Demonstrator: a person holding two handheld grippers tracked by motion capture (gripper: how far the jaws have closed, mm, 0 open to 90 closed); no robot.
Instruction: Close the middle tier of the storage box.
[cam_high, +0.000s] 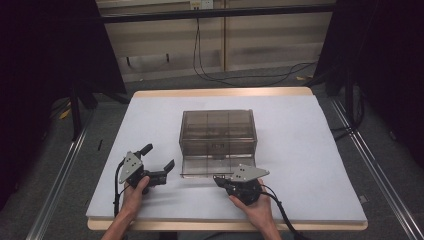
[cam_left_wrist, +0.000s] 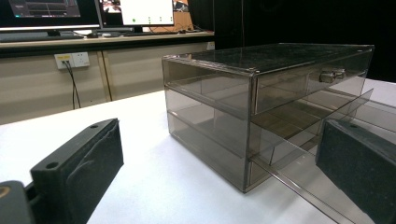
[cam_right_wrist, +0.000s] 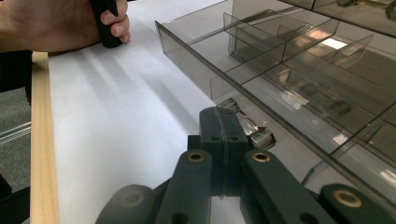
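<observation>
Smoky acrylic drawer box (cam_high: 218, 135), lower drawer (cam_high: 218, 167) pulled toward 6 o'clock, contents indistinct; its knob (cam_right_wrist: 254, 133) is being pinched by the right gripper (cam_right_wrist: 224, 122); left gripper (cam_high: 159, 161) is being held spread.

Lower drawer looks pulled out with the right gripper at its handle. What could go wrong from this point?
1. The right gripper is shut beside the lower drawer's small metal handle; whether it has the handle is unclear, so it may slip.
2. The drawer is already well out of the cabinet; more pulling could drop it.
3. The left gripper stands open, apart from the cabinet, which could slide.
</observation>
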